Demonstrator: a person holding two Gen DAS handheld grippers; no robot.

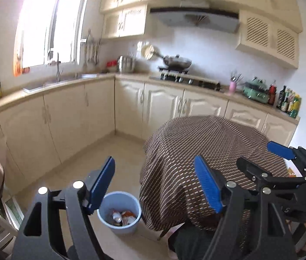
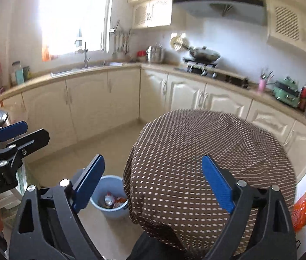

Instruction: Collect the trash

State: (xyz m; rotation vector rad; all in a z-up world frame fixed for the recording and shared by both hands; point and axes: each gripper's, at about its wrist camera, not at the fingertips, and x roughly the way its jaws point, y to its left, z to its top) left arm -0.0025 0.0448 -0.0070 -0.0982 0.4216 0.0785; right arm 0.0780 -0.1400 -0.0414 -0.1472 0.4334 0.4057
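My left gripper (image 1: 155, 186) and right gripper (image 2: 153, 184) gape empty above the round pale-blue plastic bin (image 1: 119, 211) holding crumpled wrappers (image 1: 123, 216).

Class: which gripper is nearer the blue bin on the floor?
Left. The left gripper hangs above the bin; the right gripper is off to its side, over the table.

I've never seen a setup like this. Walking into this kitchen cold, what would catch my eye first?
Probably the round table under a brown dotted cloth, filling the middle. Next, the pale blue plastic bin on the tiled floor at its left, already holding wrappers and a can. Framing it all, two black grippers with blue pads, the left gripper and right gripper, both open and empty.
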